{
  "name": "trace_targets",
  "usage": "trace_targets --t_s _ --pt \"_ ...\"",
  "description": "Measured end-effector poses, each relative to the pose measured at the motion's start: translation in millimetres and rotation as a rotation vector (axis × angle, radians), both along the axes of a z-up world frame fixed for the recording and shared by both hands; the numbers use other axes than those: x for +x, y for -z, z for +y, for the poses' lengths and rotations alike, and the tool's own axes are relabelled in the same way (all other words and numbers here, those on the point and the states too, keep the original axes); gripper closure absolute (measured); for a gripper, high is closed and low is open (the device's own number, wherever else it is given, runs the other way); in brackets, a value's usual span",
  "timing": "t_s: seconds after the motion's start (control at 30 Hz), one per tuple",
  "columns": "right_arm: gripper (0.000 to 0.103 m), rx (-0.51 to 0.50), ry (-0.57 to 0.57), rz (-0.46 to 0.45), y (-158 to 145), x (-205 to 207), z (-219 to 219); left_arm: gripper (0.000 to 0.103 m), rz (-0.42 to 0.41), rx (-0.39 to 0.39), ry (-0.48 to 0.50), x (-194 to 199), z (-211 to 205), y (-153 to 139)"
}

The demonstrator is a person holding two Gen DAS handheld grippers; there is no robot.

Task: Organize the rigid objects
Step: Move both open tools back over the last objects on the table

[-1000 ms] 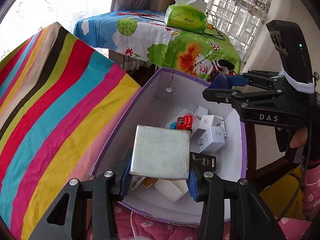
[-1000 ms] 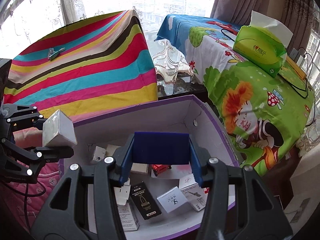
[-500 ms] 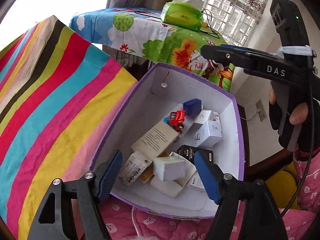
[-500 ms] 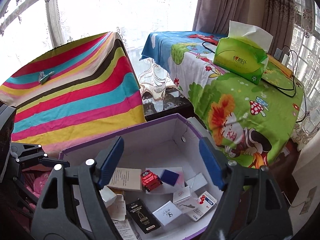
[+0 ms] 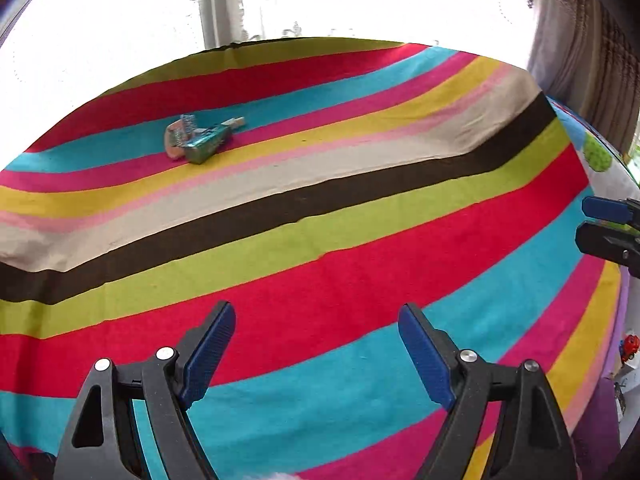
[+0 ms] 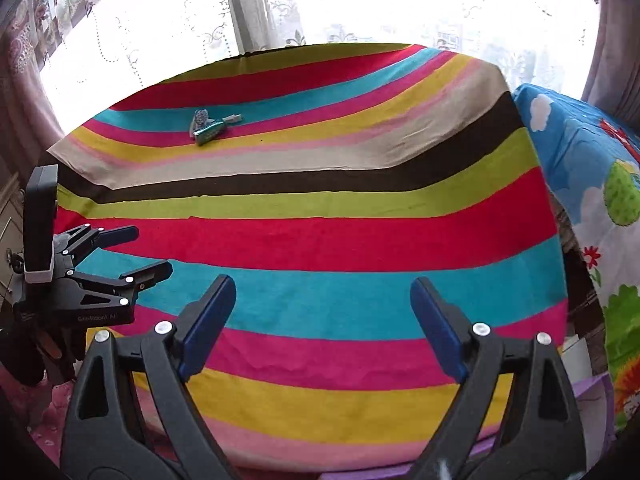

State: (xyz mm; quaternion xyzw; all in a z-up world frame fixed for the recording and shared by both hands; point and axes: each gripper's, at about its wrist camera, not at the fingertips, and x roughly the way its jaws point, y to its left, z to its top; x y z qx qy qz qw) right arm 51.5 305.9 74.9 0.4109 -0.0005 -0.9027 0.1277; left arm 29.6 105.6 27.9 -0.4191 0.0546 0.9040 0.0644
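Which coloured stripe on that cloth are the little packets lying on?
The small packets lie on the far turquoise stripe of the striped cloth, bordered by red and pink. The other, wider turquoise stripe, nearer the two hand-held grippers, is bare.

Striped cloth (image 5: 320,240) under small packets (image 5: 198,140)
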Motion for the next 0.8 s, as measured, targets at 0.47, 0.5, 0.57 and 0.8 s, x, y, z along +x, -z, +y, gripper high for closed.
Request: trace_targets --t_s 0.47,0.5,0.57,0.8 --pt "0.011 0.026 -0.091 -0.116 69.1 -202.8 -197.0 0.001 -0.047 0.103 -0.496 -38.4 -148.0 26.4" --pt "0.011 0.024 -0.088 -0.118 69.7 -212.6 -208.0 0.000 -0.049 0.103 -0.496 -38.4 -148.2 26.8" --pt "0.011 0.006 -0.068 -0.119 70.2 -236.6 -229.8 0.000 -0.050 0.101 -0.498 -36.9 -147.2 26.8" --pt "0.011 0.033 0.153 -0.106 76.4 -302.4 -264.9 0.000 -0.037 0.145 -0.492 -32.3 -151.0 25.9"
